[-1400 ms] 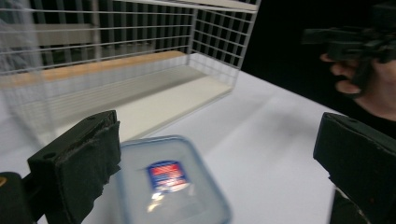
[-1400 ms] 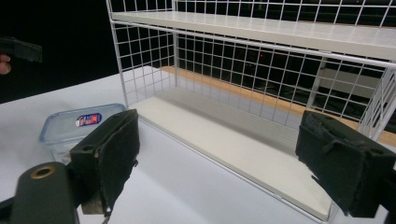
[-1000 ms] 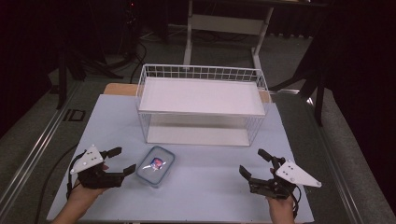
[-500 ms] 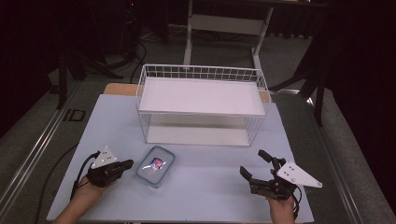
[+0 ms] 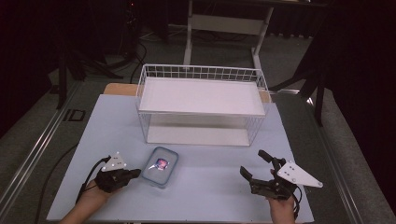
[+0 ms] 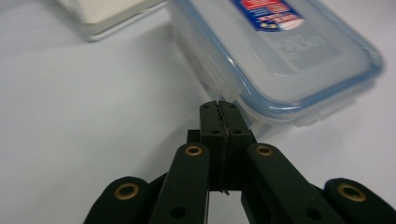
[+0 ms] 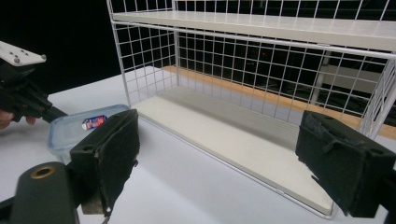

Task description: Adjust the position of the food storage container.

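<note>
Container: a clear plastic box with a blue-rimmed snap lid and a small red-and-blue label lies flat on the pale tabletop, in front of the wire rack and left of centre
Wire rack: a white two-level wire shelf stands at the far middle of the tabletop; a white board on each level
Left gripper: jaws pressed together with nothing between them; tips just beside the box's near-left edge; touching or not, I cannot tell
Right gripper: jaws spread wide, holding nothing; low over the tabletop at the right, well apart from the box
</note>
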Demonstrator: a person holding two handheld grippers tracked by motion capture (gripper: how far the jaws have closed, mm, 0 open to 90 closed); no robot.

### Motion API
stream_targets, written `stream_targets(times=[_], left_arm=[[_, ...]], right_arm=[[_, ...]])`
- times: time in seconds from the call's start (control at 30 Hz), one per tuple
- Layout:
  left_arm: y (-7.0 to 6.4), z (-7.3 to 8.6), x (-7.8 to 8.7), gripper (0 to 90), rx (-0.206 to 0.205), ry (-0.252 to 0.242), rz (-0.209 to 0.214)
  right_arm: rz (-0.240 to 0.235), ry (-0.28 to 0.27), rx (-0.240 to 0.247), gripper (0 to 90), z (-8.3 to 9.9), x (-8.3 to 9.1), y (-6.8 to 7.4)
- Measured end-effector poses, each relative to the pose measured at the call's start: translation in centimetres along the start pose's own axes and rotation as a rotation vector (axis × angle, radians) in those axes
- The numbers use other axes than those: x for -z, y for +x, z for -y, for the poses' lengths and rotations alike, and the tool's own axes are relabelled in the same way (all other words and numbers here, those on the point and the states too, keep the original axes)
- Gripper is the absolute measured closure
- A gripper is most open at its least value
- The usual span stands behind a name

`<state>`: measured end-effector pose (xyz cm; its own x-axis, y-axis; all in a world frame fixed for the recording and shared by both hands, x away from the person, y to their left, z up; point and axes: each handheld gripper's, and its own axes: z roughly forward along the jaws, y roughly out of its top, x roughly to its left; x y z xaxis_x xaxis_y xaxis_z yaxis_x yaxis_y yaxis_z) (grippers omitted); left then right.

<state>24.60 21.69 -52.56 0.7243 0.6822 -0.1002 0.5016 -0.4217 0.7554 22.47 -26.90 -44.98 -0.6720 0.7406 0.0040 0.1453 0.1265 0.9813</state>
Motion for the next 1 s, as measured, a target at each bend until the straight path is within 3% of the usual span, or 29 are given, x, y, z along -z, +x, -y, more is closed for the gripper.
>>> stream_targets(times=[0.07, 0.27, 0.4, 0.6, 0.87, 1.0], left_arm=[[-0.7, -0.4, -0.2, 90.0, 0.001, -0.016, 0.031], [-2.3, -1.5, -1.3, 90.0, -0.024, -0.018, 0.057], [-3.4, -1.7, -2.0, 90.0, -0.042, 0.015, 0.041], [-3.4, -1.5, -2.8, 90.0, -0.040, 0.065, 0.028], [-4.2, -2.4, -4.3, 90.0, -0.029, 0.062, 0.082], [-5.2, -3.3, -5.5, 90.0, -0.057, 0.066, 0.092]], right_arm=[[0.002, 0.001, -0.007, 13.5, 0.0, 0.0, -0.1], [0.001, 0.003, -0.011, 13.5, 0.1, 0.1, -0.2], [0.001, 0.000, -0.004, 13.5, 0.0, 0.2, -0.1], [0.002, -0.009, -0.006, 13.5, -0.1, 0.4, -0.2], [0.000, -0.008, -0.015, 13.6, -0.1, 0.4, -0.3], [-0.002, -0.008, -0.020, 13.5, -0.1, 0.5, -0.4]])
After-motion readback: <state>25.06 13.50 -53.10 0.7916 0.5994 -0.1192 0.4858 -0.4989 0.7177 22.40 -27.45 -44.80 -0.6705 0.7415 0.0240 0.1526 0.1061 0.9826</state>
